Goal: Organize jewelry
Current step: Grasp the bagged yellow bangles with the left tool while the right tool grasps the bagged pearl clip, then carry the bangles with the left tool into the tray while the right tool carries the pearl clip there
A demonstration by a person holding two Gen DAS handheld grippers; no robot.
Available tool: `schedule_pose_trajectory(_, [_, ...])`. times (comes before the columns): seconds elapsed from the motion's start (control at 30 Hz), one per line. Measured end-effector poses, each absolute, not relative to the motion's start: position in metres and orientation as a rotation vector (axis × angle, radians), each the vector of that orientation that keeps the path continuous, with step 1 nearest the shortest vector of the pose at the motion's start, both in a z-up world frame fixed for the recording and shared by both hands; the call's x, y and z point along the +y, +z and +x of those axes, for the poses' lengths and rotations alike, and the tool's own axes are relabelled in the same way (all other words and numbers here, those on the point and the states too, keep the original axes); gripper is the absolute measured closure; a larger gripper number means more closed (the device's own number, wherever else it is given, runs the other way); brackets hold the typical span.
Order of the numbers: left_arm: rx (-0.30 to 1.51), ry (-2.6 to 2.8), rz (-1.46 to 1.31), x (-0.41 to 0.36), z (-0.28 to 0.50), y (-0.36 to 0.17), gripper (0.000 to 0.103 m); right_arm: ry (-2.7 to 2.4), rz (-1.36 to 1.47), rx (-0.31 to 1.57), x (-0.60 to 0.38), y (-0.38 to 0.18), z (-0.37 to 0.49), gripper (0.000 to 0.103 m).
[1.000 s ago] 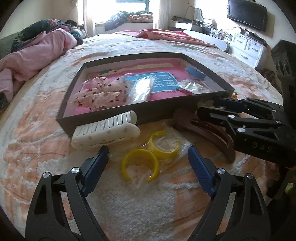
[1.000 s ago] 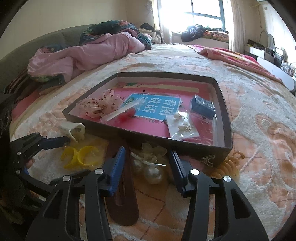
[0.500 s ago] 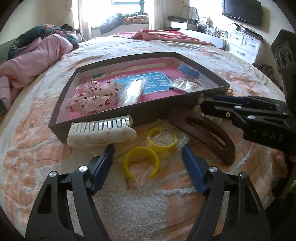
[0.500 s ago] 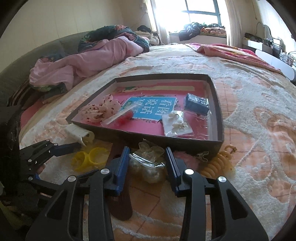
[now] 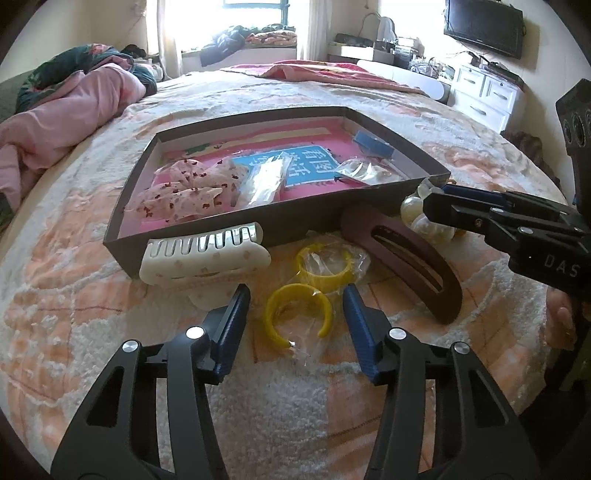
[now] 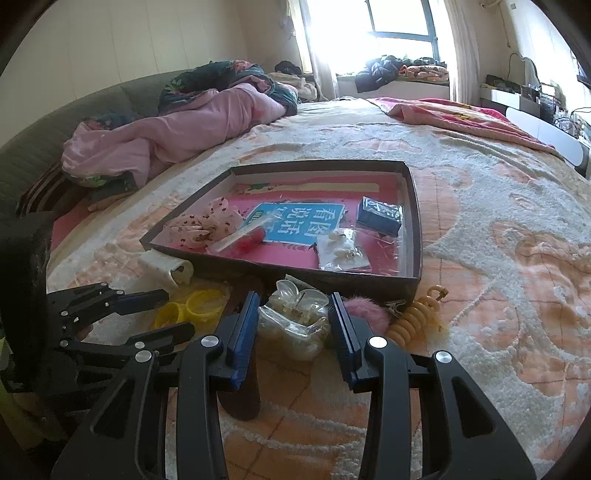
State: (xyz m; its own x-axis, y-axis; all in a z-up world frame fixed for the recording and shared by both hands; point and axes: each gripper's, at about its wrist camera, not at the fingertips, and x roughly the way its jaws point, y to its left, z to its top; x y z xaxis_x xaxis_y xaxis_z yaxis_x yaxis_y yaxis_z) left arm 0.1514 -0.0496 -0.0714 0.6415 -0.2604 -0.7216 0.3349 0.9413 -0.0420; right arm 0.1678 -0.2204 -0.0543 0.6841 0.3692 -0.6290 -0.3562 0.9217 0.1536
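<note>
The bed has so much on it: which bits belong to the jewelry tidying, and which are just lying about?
Job: tray, yellow bangles, pearl bag, brown clip, white clip, spiral tie.

Lying about: pink quilt, TV, dresser.

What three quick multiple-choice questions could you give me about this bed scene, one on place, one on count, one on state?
1. Where is the white hair claw?
A. inside the tray
B. outside, against the tray wall
C. on the pink quilt

2. How many yellow bangles lie in their clear bag?
A. one
B. two
C. four

3. What is between the right gripper fingers?
A. bagged clear clips
B. brown hair clip
C. nothing

Answers: B, it lies by the near wall; B, two rings show; A, the bag fills the gap.
</note>
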Motion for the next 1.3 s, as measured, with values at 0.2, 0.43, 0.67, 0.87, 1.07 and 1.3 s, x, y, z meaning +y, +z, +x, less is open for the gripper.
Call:
schedule_pose_trajectory(0.2, [0.808,-0.344,0.076,-0.045,0.146,-0.067,0.064,0.411,0.005,0.696,-0.219,-0.050,0.161,0.066])
schedule_pose_trajectory(0.43, [0.785,-0.336,0.064,-0.039,0.136,-0.054,0.065,0.423,0.009,0.676,-0.219,-0.043,0.155,0.066])
schedule_pose_trajectory(0.67, [0.719,-0.311,0.030,-0.026,0.131,-0.032,0.065,0.431,0.012,0.655,-0.217,-0.035,0.152,0.066])
schedule_pose_trajectory(0.87, [0.674,-0.271,-0.003,-0.010,0.136,-0.017,0.065,0.454,0.010,0.641,-0.213,-0.031,0.152,0.066])
schedule_pose_trajectory(1.07, [0.659,-0.232,-0.034,0.006,0.143,-0.011,0.065,0.463,0.009,0.627,-0.208,-0.026,0.156,0.066])
schedule_pose_trajectory(1.3, [0.644,-0.202,-0.062,0.016,0.156,-0.005,0.065,0.451,0.002,0.614,-0.206,-0.020,0.166,0.066])
